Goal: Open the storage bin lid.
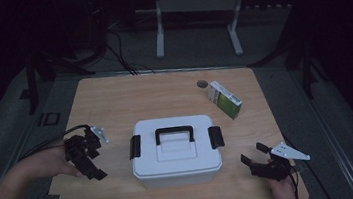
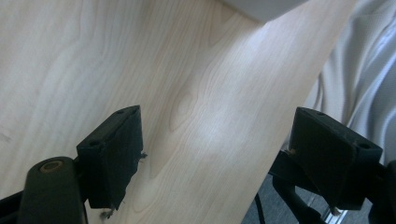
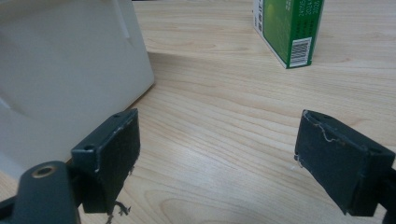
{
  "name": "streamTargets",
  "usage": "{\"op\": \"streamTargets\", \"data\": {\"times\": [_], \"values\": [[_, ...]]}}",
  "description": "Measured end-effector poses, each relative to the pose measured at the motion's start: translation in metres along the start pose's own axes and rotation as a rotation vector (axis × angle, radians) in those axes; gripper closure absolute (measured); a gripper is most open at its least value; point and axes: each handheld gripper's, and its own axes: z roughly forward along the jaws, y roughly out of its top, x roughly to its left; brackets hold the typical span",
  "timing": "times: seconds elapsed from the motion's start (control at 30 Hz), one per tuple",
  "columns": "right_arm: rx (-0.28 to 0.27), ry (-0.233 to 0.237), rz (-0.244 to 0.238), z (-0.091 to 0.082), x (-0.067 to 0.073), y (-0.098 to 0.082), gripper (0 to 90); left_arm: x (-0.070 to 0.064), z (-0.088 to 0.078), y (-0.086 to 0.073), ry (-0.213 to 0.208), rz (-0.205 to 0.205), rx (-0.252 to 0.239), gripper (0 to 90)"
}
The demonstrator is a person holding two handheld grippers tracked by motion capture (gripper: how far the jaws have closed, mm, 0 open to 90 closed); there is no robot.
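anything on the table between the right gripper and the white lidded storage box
Nothing: bare light wood tabletop separates the right gripper from the white plastic storage box, seen in the high view and right gripper view.

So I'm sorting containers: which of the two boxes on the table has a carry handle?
The big white storage box at the table's middle: black handle on its lid, black latches at both ends. The small green carton behind it has none.

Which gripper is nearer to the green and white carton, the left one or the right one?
Right. The right gripper is at the table's near right corner, on the same side as the carton. The left gripper is beyond the white box, far left.
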Motion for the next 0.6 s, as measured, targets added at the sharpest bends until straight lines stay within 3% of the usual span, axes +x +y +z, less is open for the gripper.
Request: {"op": "streamTargets", "data": {"times": [0.2, 0.33, 0.6], "values": [[0.0, 0.007, -0.001, 0.0, 0.0, 0.0, 13.9, -0.007, -0.014, 0.019, 0.01, 0.055, -0.001, 18.0], [0.0, 0.011, -0.001, 0.0, 0.0, 0.0, 13.9, -0.012, -0.027, 0.039, 0.023, 0.104, -0.031, 18.0], [0.0, 0.029, -0.001, 0.0, 0.0, 0.0, 13.9, -0.017, -0.031, 0.07, 0.019, 0.162, -0.043, 18.0]]}}
